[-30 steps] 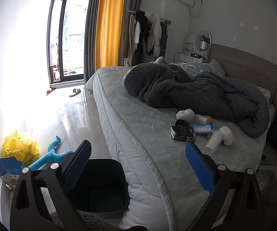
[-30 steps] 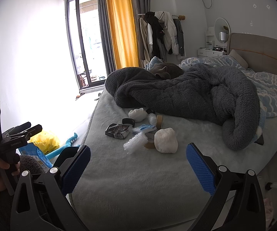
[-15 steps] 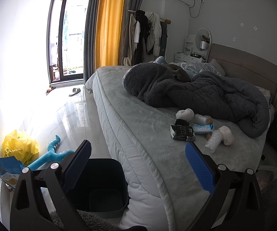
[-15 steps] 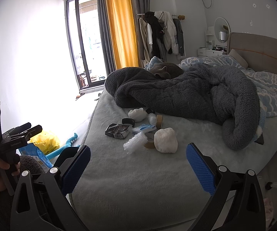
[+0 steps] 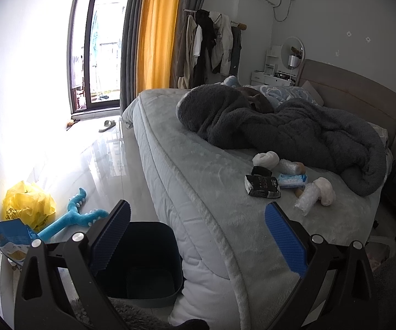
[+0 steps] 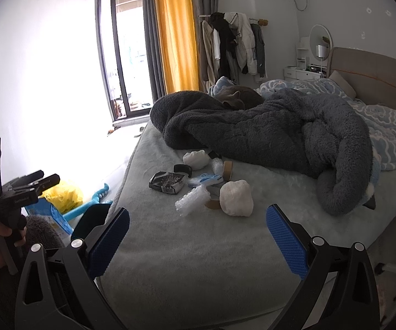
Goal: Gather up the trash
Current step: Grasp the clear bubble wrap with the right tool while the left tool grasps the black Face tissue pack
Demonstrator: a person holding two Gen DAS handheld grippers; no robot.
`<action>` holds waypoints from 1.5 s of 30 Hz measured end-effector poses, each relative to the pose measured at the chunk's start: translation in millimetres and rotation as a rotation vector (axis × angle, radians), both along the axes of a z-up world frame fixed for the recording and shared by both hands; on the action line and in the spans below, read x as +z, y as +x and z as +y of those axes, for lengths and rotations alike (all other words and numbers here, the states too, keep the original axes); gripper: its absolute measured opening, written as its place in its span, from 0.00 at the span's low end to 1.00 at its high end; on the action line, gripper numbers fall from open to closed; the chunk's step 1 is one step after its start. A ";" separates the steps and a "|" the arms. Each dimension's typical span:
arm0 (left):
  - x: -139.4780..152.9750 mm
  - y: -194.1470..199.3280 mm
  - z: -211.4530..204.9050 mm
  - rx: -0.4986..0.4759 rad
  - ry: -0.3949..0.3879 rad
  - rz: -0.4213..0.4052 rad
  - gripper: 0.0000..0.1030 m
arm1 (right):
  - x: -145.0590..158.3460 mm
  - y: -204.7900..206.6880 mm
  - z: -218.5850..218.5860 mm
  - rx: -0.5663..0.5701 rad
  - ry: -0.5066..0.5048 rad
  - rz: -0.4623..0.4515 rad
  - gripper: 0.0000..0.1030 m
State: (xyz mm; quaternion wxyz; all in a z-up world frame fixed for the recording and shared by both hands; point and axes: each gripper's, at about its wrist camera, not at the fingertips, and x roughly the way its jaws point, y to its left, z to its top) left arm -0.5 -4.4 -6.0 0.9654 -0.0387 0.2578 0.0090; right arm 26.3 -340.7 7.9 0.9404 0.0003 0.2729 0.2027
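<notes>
We've got both jaws spread w/ nothing held; bubble wrap roll (image 6: 193,200) lies dead ahead of right gripper (image 6: 197,240), long axis slanting up-right, left gripper (image 5: 197,236) farther off.

- Left claw (image 5: 196,235): black frame, blue dimpled pads; right claw (image 6: 197,238) same.
- Bin (image 5: 145,261): dark navy.
- Bed cover (image 5: 198,181): pale grey-green, plush; white at side edge.
- Blanket (image 6: 266,134): dark charcoal fleece.
- Duvet (image 6: 390,126): light blue w/ white wavy cloud pattern.
- Headboard (image 6: 376,74): taupe.
- Curtains (image 6: 174,33): mustard yellow, w/ grey ones on both sides.
- Trash on bed: black packet (image 6: 167,183) w/ white speckle print; white wads (image 6: 236,198); clear bubble wrap (image 6: 194,199); blue-white wipes pack (image 6: 205,179); brown tape roll (image 6: 227,170).
- Floor: yellow bag (image 5: 27,205), turquoise toy (image 5: 71,218), blue pouch (image 5: 9,236).
</notes>
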 end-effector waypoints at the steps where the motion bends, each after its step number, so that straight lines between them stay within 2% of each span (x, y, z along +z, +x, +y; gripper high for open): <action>1: 0.2 5.5 2.1 -0.004 -0.002 0.006 0.97 | 0.6 -1.1 -0.2 0.008 -0.006 0.000 0.97; 9: 3.4 15.2 -3.1 -0.048 -0.001 0.020 0.96 | -6.8 11.9 5.3 0.005 -0.025 0.006 0.97; 15: -2.8 35.4 -9.3 -0.104 -0.018 0.074 0.96 | -16.3 27.3 25.3 0.031 -0.078 0.003 0.97; 25: -19.8 68.6 -7.3 -0.117 -0.046 0.138 0.95 | -49.7 61.2 61.3 0.111 -0.210 0.043 0.90; 30: -25.3 86.3 -7.6 -0.141 -0.079 0.148 0.95 | -65.9 76.0 71.8 0.143 -0.249 0.060 0.84; 35: -35.5 106.2 -10.6 -0.159 -0.124 0.185 0.95 | -77.8 88.7 80.3 0.163 -0.304 0.057 0.83; 41: -51.3 132.5 -16.7 -0.201 -0.207 0.239 0.90 | -90.4 99.7 95.1 0.192 -0.391 0.039 0.82; 45: -59.1 148.2 -21.2 -0.211 -0.231 0.258 0.88 | -96.7 107.6 100.2 0.197 -0.439 0.027 0.78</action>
